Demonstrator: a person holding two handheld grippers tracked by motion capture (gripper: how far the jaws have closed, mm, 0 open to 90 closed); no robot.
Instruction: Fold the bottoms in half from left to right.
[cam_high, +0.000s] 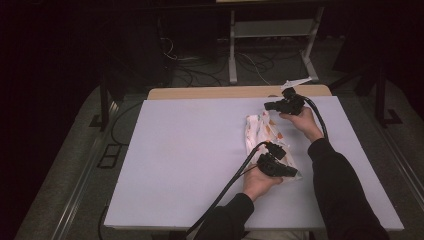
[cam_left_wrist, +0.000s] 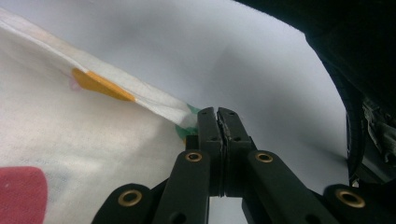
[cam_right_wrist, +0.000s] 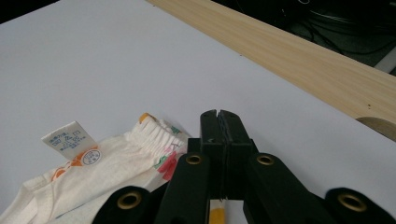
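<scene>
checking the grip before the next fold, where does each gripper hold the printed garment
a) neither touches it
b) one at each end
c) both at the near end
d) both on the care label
b: in the high view the left gripper is shut on the near end of the printed garment and the right gripper on its far end.

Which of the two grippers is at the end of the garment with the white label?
The right gripper, at the far, gathered waistband end of the garment where the label sticks up; the left gripper pinches the near, plain edge.

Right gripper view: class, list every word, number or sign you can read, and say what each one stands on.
White care tag on the printed cloth garment: several lines of small print, too small and blurred to read.
Round sticker below the tag: a mark, unreadable.
No other text is legible.
</scene>
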